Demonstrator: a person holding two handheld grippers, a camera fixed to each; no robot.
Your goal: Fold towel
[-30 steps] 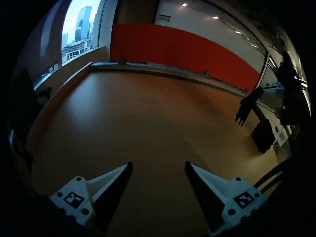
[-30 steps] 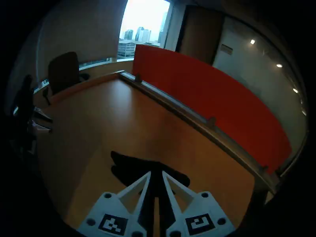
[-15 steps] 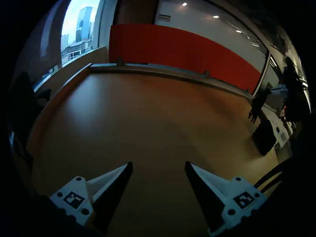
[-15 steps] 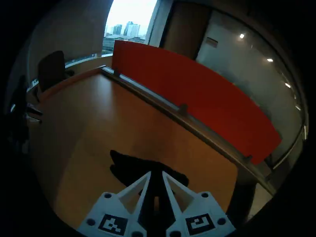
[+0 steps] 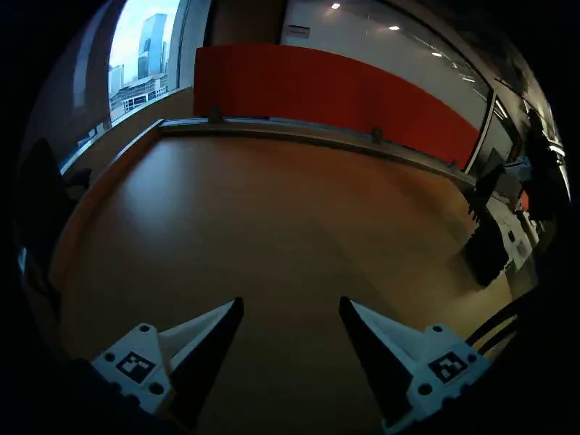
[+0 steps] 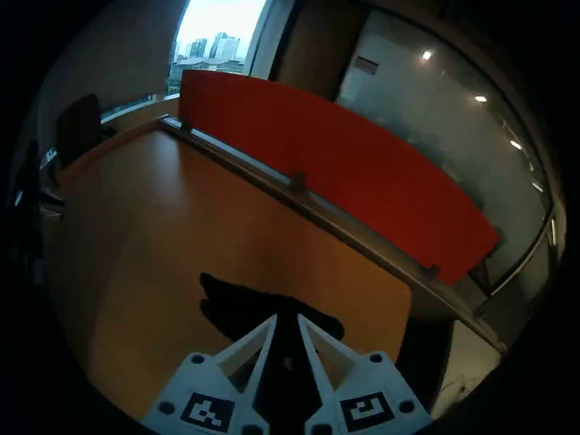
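My right gripper (image 6: 287, 317) is shut on a dark towel (image 6: 232, 308), which bunches and hangs in front of its fingertips above the wooden table (image 6: 167, 232), near the table's far end. Over the same table (image 5: 275, 210) my left gripper (image 5: 290, 300) is held wide open with nothing between its fingers. In the left gripper view a dark hanging shape (image 5: 484, 190) shows at the table's right end; it looks like the same towel, too dim to be sure.
A red partition (image 5: 341, 87) on a grey rail runs along the table's back edge, also the red partition (image 6: 341, 167). A dark chair (image 6: 76, 127) stands by the window. Past the table's right end a person (image 5: 544, 174) stands above a dark object (image 5: 484, 250).
My right gripper has swung toward the table's end with the towel still in it. In the left gripper view the dark hanging shape moved right. My left gripper has barely moved.
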